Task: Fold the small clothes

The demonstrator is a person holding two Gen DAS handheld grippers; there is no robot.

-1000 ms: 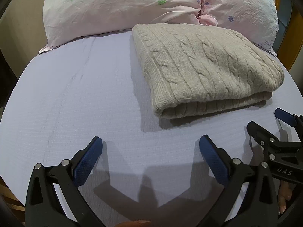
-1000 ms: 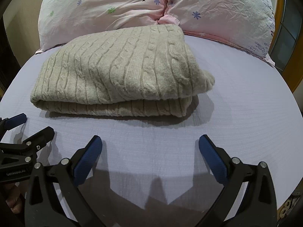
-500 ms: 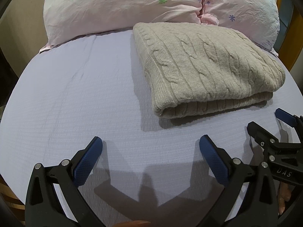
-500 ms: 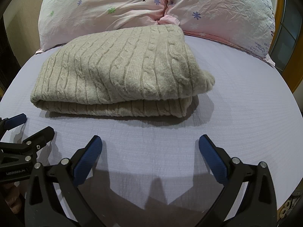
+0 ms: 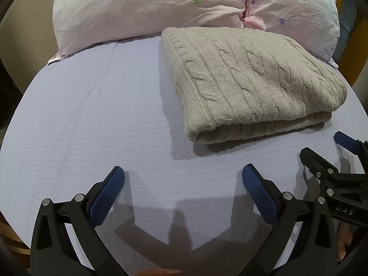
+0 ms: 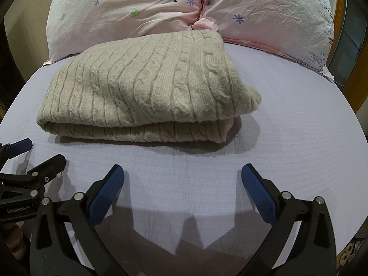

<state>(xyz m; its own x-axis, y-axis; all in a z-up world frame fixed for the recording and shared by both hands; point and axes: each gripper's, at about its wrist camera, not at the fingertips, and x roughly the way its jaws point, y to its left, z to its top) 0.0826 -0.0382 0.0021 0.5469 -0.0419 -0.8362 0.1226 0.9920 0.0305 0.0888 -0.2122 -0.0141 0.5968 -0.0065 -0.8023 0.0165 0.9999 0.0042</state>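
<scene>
A folded beige sweater (image 5: 250, 80) is laid on the lilac sheet (image 5: 92, 119), with its far edge up against two pink pillows (image 5: 161, 2). It is doubled over, so that two layers are seen at the near edge, and the cable knit is turned upward.

The left gripper (image 5: 183, 180) is held low over bare sheet, near the sweater but apart from it; the sweater is found ahead of it and to its right. Its jaws are spread wide and nothing is held between the blue pads (image 5: 104, 197). The right gripper (image 6: 182, 180) is likewise spread wide and empty, over bare sheet, and the sweater (image 6: 147, 87) is seen ahead of it and somewhat to its left. No part of the garment is touched by either tool.

In the left view, the sweater's left fold and ribbed band are shown, along with a wide stretch of sheet beside it; the right gripper (image 5: 326, 147) is caught at the right edge. In the right view, the sweater's right end is shown instead, where the top layer overhangs the lower one in a rounded corner. There the left gripper (image 6: 39, 154) is seen at the left edge, and a window frame (image 6: 347, 36) is visible beyond the pillows (image 6: 264, 11).
</scene>
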